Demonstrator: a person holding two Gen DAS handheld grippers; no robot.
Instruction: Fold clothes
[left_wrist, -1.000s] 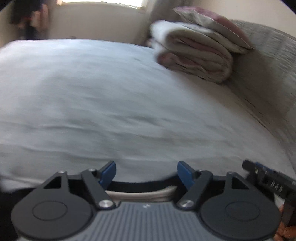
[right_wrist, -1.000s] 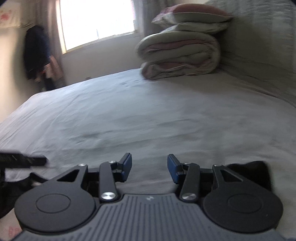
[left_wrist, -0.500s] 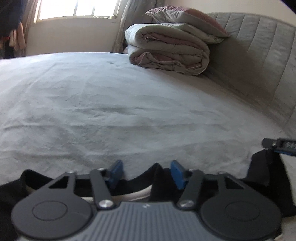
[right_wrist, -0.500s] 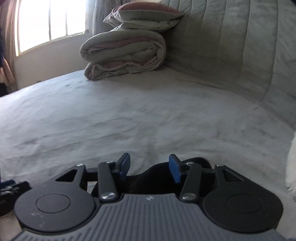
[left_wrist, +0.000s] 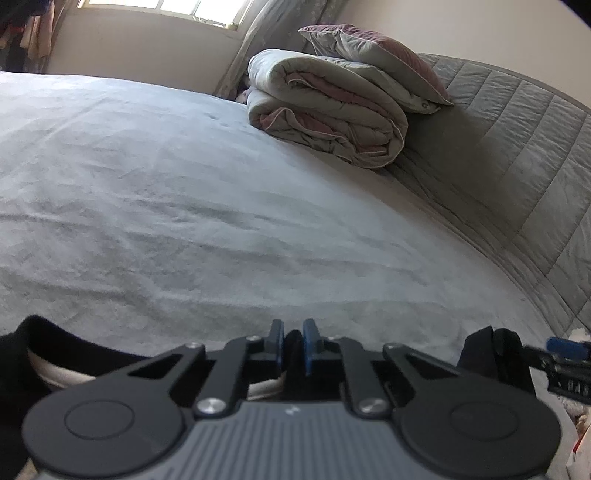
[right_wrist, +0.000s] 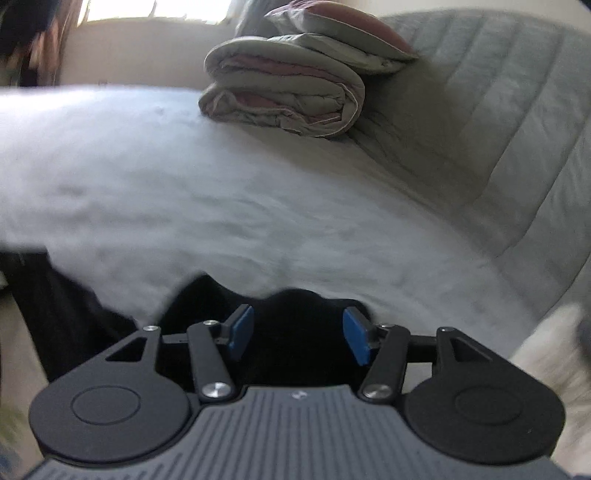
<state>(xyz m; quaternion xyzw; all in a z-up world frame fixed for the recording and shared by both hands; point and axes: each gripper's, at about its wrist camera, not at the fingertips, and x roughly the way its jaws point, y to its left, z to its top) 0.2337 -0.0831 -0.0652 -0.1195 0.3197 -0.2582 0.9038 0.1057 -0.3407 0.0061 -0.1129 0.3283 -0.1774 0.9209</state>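
A black garment (left_wrist: 74, 347) lies at the near edge of the bed, with a pale band (left_wrist: 48, 373) showing along its inside. My left gripper (left_wrist: 293, 332) is low over it. Its jaws are closing, and the blue pads pinch a raised fold of the black cloth. In the right wrist view the same black garment (right_wrist: 199, 295) bunches up under my right gripper (right_wrist: 297, 325). Those jaws are opening: cloth sits between the blue pads, which do not press it. The right gripper's tip (left_wrist: 565, 347) shows at the left view's right edge beside another black fold.
The grey bed sheet (left_wrist: 221, 203) stretches ahead. A folded quilt (left_wrist: 325, 122) with a pillow (left_wrist: 369, 51) on top lies at the far end against the padded headboard (left_wrist: 517, 147). Something white and fluffy (right_wrist: 546, 350) sits at the right.
My left gripper sank toward the black garment and its jaws came together on a fold. My right gripper turned toward the headboard, its jaws spread wider, and black cloth now lies between them.
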